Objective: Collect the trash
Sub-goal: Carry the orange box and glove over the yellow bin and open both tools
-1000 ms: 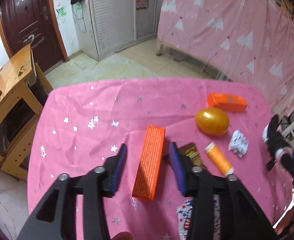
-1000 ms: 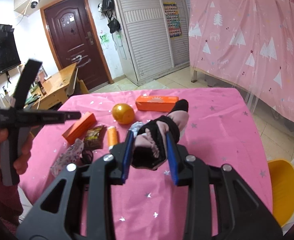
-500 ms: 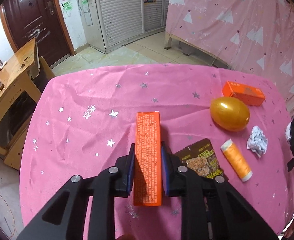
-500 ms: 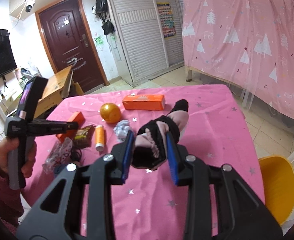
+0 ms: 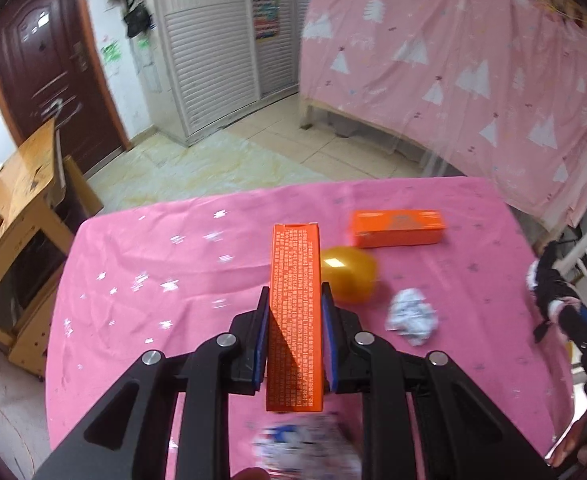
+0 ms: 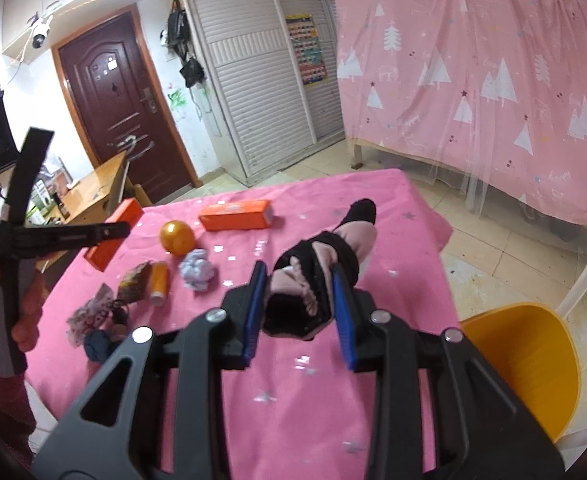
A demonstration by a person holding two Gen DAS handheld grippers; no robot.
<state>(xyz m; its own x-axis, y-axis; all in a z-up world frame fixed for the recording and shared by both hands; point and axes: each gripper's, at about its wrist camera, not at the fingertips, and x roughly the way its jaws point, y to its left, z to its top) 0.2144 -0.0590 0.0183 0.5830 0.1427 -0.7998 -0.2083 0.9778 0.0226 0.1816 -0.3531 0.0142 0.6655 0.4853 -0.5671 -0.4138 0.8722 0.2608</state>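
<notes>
My left gripper (image 5: 295, 300) is shut on a long orange box (image 5: 295, 280) and holds it lifted above the pink table (image 5: 165, 256). The box also shows in the right wrist view (image 6: 113, 236), raised at the left. My right gripper (image 6: 299, 280) is shut on a black and pink sock (image 6: 317, 272) above the table's right part. On the table lie a second orange box (image 5: 397, 228), a gold egg (image 5: 351, 276), a crumpled white paper ball (image 5: 411, 316), an orange spool (image 6: 159, 284) and a brown snack wrapper (image 6: 135, 284).
A yellow bin (image 6: 525, 360) stands on the floor right of the table. A patterned wrapper (image 6: 89, 316) and a dark blue yarn ball (image 6: 101, 344) lie near the table's front left edge. A wooden desk (image 5: 25, 200) stands left. A pink curtain (image 5: 473, 60) hangs behind.
My left gripper closed on the long orange box and lifted it off the table, tilting it up. My right gripper kept its hold on the sock and shifted slightly.
</notes>
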